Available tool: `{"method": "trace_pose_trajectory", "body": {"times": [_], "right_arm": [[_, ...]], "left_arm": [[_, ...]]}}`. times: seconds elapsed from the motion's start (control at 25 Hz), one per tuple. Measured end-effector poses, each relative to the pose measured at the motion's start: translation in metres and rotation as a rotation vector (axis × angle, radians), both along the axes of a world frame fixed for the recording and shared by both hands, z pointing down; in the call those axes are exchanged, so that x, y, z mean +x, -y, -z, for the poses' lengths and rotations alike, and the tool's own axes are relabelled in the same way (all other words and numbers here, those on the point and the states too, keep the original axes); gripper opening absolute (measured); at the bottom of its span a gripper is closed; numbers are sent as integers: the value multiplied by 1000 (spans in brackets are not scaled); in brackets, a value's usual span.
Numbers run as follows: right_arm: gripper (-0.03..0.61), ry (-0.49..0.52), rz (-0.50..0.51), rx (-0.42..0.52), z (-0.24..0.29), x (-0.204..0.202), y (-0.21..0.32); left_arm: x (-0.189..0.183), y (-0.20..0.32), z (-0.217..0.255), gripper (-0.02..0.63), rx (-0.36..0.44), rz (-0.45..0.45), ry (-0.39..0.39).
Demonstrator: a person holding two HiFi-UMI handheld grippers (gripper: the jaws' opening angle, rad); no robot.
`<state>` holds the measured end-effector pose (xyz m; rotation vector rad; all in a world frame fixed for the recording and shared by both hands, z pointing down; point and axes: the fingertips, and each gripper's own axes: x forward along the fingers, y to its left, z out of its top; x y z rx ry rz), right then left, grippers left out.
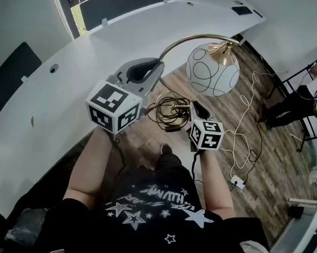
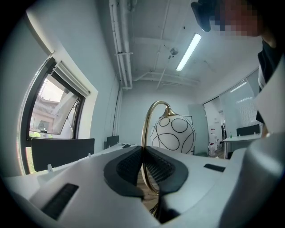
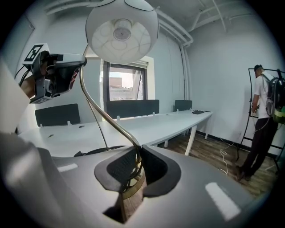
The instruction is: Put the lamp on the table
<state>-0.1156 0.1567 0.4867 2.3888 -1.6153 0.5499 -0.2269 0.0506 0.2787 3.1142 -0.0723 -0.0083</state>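
Off the table's (image 1: 99,43) edge, left gripper (image 2: 143,156) and right gripper (image 3: 137,158) clamp the lamp's (image 1: 212,67) stiff brass stem (image 1: 180,42). Its glass globe (image 2: 173,136) looks fragile, top-heavy.

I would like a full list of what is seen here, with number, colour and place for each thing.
table: one, white, long, left side
floor: one, brown wood, right of the table
lamp: one, brass arm and white globe, in the air beside the table
screens: three, dark, along the table
power strip: one, white, on the floor
bystander: one, white top, far right
left gripper: one, grey, shut on the lamp's arm
right gripper: one, grey, shut on the lamp near its base
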Motion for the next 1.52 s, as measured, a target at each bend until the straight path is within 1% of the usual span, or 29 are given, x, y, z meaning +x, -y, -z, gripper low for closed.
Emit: {"method": "trace_pose_trajectory", "body": {"times": [0.2, 0.48, 0.76, 1.0, 1.16, 1.36, 1.52], "right_arm": [[41, 6, -15, 0, -3, 15, 5], [41, 21, 17, -2, -12, 45, 26], [41, 41, 67, 3, -12, 100, 65], [41, 47, 126, -1, -9, 148, 92], [41, 48, 154, 11, -6, 180, 105], [41, 34, 181, 24, -15, 207, 112], [41, 22, 197, 22, -7, 254, 115]], "left_arm": [[15, 8, -4, 31, -8, -8, 13], [48, 25, -11, 31, 4, 7, 32], [99, 54, -8, 30, 17, 49, 53], [142, 75, -4, 31, 13, 105, 52], [171, 83, -1, 30, 22, 125, 52], [196, 84, -9, 31, 36, 146, 41], [242, 90, -2, 31, 28, 165, 43]]}}
